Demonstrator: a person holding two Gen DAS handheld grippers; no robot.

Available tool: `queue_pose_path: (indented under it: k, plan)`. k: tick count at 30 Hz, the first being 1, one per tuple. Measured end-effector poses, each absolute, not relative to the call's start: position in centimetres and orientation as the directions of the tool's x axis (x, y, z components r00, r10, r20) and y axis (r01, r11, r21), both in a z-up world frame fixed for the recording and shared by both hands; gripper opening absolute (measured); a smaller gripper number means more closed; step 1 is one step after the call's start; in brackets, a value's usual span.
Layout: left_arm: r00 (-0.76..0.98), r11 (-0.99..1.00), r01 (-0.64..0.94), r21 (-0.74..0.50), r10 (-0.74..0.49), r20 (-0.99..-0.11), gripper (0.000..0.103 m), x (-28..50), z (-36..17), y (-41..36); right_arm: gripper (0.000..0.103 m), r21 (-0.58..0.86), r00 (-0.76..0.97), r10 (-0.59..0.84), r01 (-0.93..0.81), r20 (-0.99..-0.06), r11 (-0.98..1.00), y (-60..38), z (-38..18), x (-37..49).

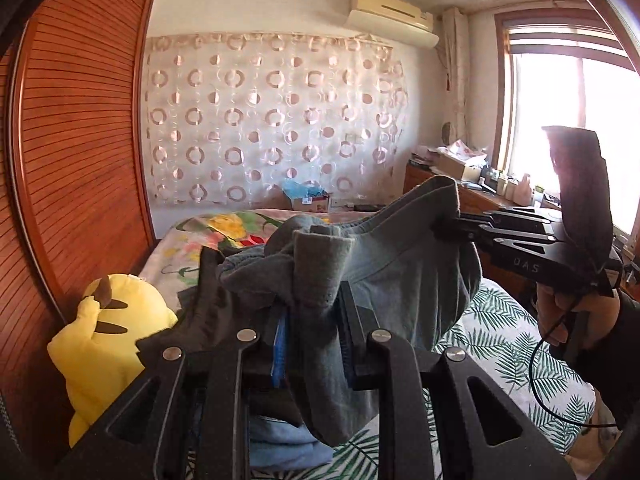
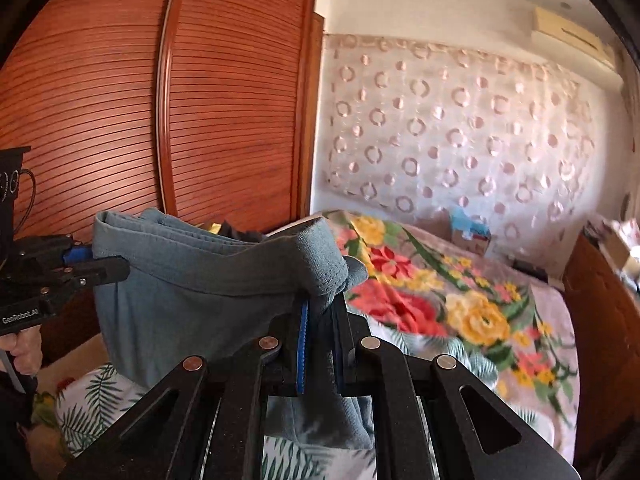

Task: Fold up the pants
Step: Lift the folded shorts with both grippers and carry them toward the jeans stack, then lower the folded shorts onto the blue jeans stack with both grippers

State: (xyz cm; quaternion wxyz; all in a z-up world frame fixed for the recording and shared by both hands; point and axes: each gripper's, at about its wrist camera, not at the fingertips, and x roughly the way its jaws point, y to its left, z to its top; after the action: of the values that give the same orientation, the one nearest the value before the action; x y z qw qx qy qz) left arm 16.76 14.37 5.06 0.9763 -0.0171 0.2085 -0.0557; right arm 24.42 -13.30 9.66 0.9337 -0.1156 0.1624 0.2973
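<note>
Grey-blue pants hang in the air above the bed, stretched between both grippers. My left gripper is shut on a bunched end of the pants, and cloth drapes down between its fingers. In the same view my right gripper comes in from the right, held by a hand, and pinches the other end. In the right wrist view my right gripper is shut on a folded edge of the pants. There my left gripper clamps the far left end.
A yellow plush toy sits at the left by the wooden wardrobe. The bed carries a floral blanket and a leaf-print sheet. A cluttered wooden desk stands under the window. Folded blue cloth lies below my left gripper.
</note>
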Motion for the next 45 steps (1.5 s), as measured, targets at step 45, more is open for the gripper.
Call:
queue_pose_path:
  k: [45]
  plan:
    - [0.906, 0.966, -0.176, -0.188, 0.085, -0.414, 0.023, 17.6, 0.4, 20.9, 0.025, -0.153, 0.633, 0.607, -0.742, -0.481, 0.652, -2.9, 8.4, 38.0]
